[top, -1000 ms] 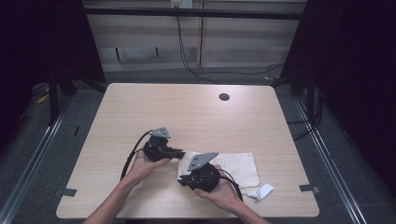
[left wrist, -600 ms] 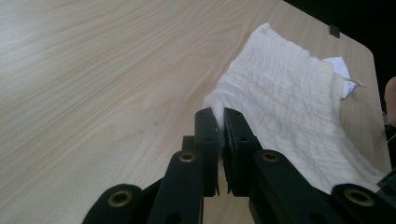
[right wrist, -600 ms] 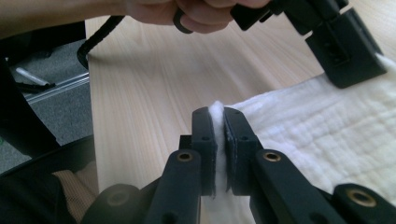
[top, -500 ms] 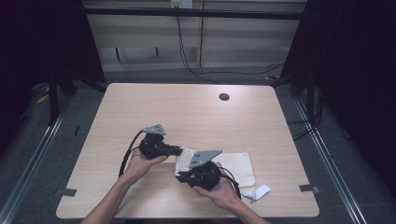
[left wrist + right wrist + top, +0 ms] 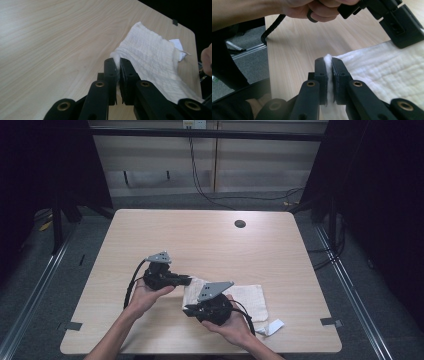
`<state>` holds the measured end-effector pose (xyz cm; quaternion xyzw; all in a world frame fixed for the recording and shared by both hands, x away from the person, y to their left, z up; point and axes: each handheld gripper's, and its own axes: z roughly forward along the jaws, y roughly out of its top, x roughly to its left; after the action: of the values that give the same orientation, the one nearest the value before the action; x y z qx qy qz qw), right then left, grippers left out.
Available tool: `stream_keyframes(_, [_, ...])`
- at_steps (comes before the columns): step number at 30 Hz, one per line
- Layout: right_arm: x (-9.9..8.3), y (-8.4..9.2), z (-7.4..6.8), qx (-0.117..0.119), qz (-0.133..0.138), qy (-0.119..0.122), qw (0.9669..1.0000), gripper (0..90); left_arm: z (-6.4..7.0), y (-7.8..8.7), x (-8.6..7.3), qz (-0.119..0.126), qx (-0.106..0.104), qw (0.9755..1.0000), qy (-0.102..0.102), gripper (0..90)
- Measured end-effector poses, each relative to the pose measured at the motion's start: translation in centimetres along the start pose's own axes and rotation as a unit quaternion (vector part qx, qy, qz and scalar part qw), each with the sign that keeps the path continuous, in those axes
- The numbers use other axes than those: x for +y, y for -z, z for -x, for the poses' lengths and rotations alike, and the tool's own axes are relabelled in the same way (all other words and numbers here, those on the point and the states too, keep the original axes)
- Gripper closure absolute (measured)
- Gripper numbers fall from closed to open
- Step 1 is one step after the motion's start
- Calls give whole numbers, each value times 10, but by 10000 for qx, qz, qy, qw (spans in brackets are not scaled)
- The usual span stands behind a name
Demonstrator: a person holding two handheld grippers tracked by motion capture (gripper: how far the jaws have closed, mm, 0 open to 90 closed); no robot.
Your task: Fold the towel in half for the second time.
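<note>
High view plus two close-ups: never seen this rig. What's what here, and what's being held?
No robot: a person at a table holds a two-jaw gripper in each hand. The high view looks down from above; the left gripper and right gripper show there. Each close-up comes from a camera riding on one gripper, looking along its black jaws. A white cloth lies on the table, with a small white tag at its near right corner. Each gripper is shut on a corner of the cloth: left, right.
</note>
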<state>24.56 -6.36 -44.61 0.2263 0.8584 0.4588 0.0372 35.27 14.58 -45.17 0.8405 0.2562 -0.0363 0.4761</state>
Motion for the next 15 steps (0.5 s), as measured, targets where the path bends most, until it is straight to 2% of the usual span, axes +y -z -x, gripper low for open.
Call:
stream_keyframes(2, [7, -1, -2, -24, 0, 95, 10000, 842, -2, 3, 2, 88, -29, 9999, 58, 851])
stream_keyframes(9, [18, -1, -1, 36, 129, 139, 9998, 842, -7, 18, 2, 263, 41, 9996, 90, 851])
stream_keyframes(11, [20, -2, 1, 49, 162, 127, 9998, 842, -9, 23, 0, 268, 155, 9995, 93, 850])
stream_keyframes(15, [23, -7, -1, 42, 144, 134, 9998, 842, -12, 33, -2, 278, 194, 9993, 134, 850])
